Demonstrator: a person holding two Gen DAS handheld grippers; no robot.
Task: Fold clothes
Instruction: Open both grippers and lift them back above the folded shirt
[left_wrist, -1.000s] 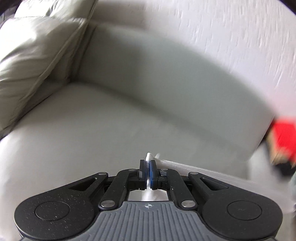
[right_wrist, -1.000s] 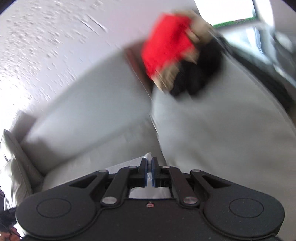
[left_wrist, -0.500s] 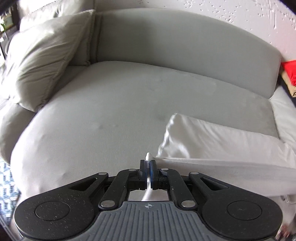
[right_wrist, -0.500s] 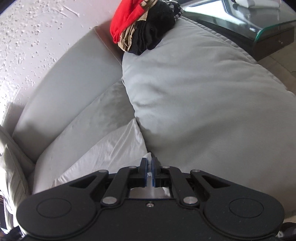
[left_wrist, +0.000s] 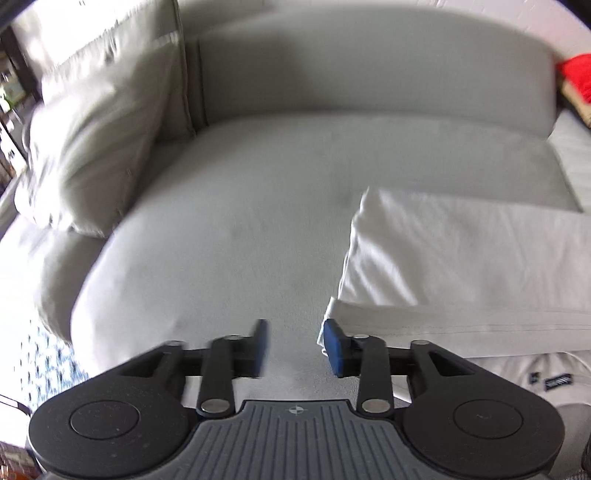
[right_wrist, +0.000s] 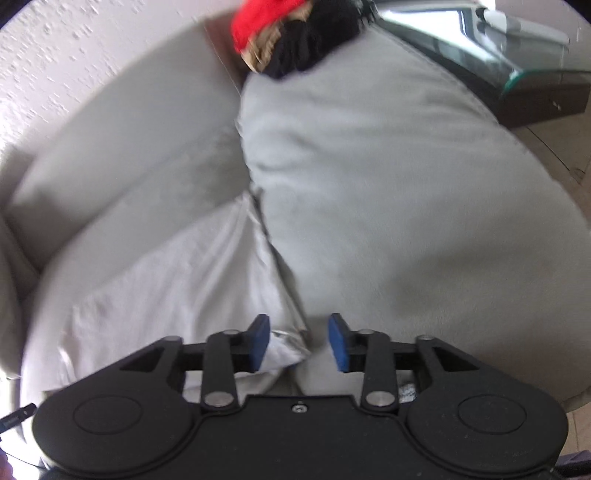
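My left gripper (left_wrist: 295, 345) is standing partly open over the sofa seat (left_wrist: 240, 221), its jaws having just been opening, and nothing is sitting between the blue pads. The right-hand pad (left_wrist: 334, 347) is lying just beside the near corner of the white garment (left_wrist: 461, 258); I cannot tell whether it is brushing the hem. My right gripper (right_wrist: 299, 341) is likewise partly open, jaws having just been opening, and the garment's other near corner (right_wrist: 284, 350) is lying loose in the gap with neither pad pressing it.

The white garment (right_wrist: 166, 288) is resting folded on the seat, its long axis running across from one gripper to the other, so each hand is sitting at its own end of the near edge. It is spreading away from both grippers toward the backrest (left_wrist: 369, 74), with the big cushion (right_wrist: 388, 184) bordering it on the right. Both grippers are pointing steeply down at the seat. I am judging this fold laid down and let go. A red and black clothes pile (right_wrist: 295, 37) is waiting on the cushion's far end.
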